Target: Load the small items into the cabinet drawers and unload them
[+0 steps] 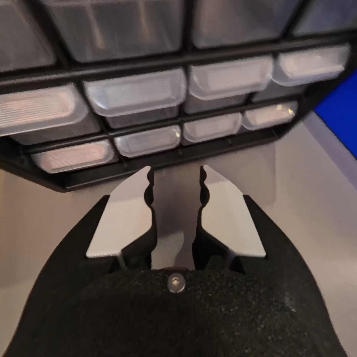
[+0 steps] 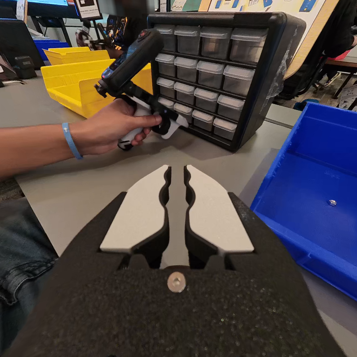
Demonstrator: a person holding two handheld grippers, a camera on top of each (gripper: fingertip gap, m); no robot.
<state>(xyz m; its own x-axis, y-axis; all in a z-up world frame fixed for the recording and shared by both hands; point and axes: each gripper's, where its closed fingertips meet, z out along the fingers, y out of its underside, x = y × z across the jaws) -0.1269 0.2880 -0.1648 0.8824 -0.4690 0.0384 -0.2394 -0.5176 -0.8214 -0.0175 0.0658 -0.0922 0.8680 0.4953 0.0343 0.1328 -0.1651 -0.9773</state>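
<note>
The black cabinet [image 2: 270,81] with rows of clear drawers stands on the grey table, and all drawers look pushed in. In the left wrist view its bottom drawers [image 1: 148,141] fill the upper frame, blurred. My left gripper [image 1: 176,170] is open and empty, its tips just short of the cabinet's base rail [image 1: 193,154]. In the right wrist view a hand holds the left gripper [image 2: 173,128] by the lowest left drawers. My right gripper [image 2: 177,167] is empty, with a narrow gap between its jaws, over the bare table. A small metal nut [image 2: 332,202] lies in the blue bin [image 2: 289,158].
The blue bin sits right of the cabinet and also shows in the left wrist view [image 1: 340,108]. Two yellow bins [image 2: 73,90] stand left of the cabinet. A forearm with a blue wristband [image 2: 70,139] crosses the left. People and chairs are in the background. The grippers' ends are close to 25 cm from one another.
</note>
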